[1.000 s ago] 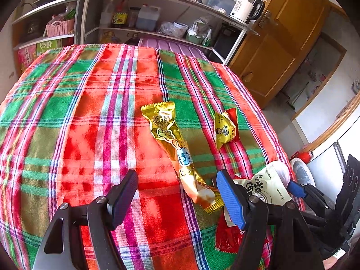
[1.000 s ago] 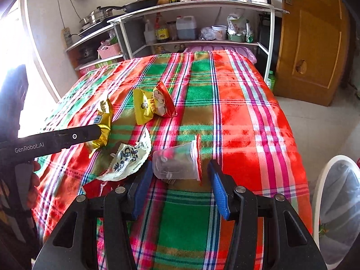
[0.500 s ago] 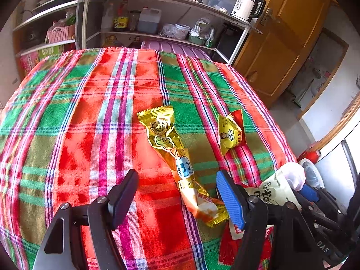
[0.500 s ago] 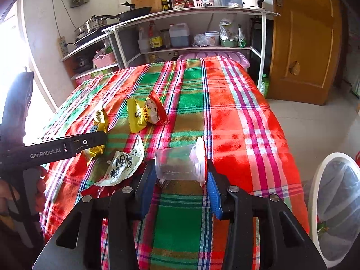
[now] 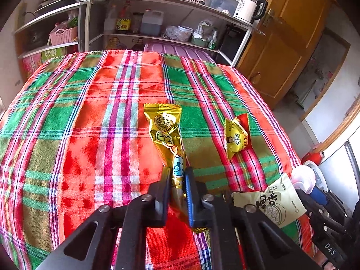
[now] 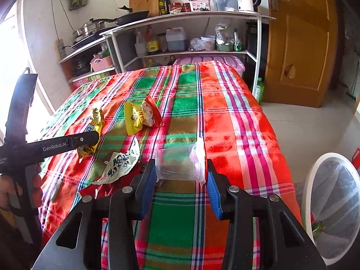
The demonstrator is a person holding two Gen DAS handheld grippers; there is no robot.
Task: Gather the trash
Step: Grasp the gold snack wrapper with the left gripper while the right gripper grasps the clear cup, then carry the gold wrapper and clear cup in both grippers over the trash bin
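A long gold snack wrapper (image 5: 165, 130) lies on the plaid tablecloth (image 5: 90, 117). My left gripper (image 5: 177, 177) is closing its jaws on the wrapper's near end, and both pads press it. In the right wrist view that gripper (image 6: 94, 137) shows side-on over the same wrapper (image 6: 96, 119). A clear plastic cup (image 6: 177, 164) with a torn white lid lies on its side. My right gripper (image 6: 180, 180) is shut on the cup, one blue pad at its base and one at its lid.
A yellow-and-red packet (image 6: 141, 117), a pale green packet (image 6: 119, 166) and a red wrapper (image 6: 105, 189) lie on the cloth. A white bin with a clear liner (image 6: 333, 202) stands on the floor to the right. Shelves (image 6: 186, 51) are behind the table. A hand (image 6: 36, 184) holds the left tool.
The left gripper's jaws went from wide open around the gold wrapper to shut on it. The right gripper's jaws narrowed onto the cup.
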